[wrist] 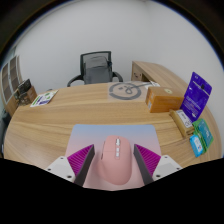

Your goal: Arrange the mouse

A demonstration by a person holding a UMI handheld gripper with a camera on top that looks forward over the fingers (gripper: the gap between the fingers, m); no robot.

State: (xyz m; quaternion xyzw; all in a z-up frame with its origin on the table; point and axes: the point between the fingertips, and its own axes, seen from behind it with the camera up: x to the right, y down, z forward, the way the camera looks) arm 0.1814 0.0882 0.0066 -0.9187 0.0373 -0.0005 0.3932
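A pink mouse (111,165) lies between the fingers of my gripper (112,153), its buttons and scroll wheel pointing away from me. The magenta pads (82,160) press against both of its sides, so the gripper is shut on it. The mouse hangs over the near edge of a pale blue-grey mouse mat (110,133), which lies flat on the wooden desk (70,115) just ahead of the fingers. The mouse's underside is hidden.
Beyond the mat lie a grey headset (125,91) and a cardboard box (160,98). A purple box (198,95) and teal packets (200,136) stand to the right, papers (42,97) to the left. A black office chair (95,68) stands behind the desk.
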